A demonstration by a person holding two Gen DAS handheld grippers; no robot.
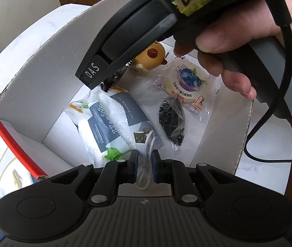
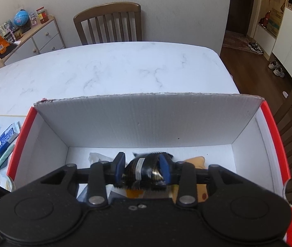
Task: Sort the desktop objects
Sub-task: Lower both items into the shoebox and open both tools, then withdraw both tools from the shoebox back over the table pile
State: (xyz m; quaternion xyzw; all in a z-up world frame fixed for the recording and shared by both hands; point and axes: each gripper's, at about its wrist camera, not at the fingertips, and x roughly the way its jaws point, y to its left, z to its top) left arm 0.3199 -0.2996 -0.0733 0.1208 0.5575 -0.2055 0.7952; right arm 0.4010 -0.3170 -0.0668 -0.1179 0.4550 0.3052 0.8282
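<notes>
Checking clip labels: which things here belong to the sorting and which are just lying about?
Sorting: box, white cable in left gripper, dark bundle between right gripper pads, tissue packs, snack packet.
Lying about: chair, globe, shoes.

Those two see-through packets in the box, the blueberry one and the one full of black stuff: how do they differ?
The blueberry packet is broad and flat with a colourful printed label; the black-filled packet is narrower, bulging and shows no print. The black-filled packet seems to lie partly over the blueberry packet's edge. Both are clear plastic wrappers lying inside the white box.
</notes>
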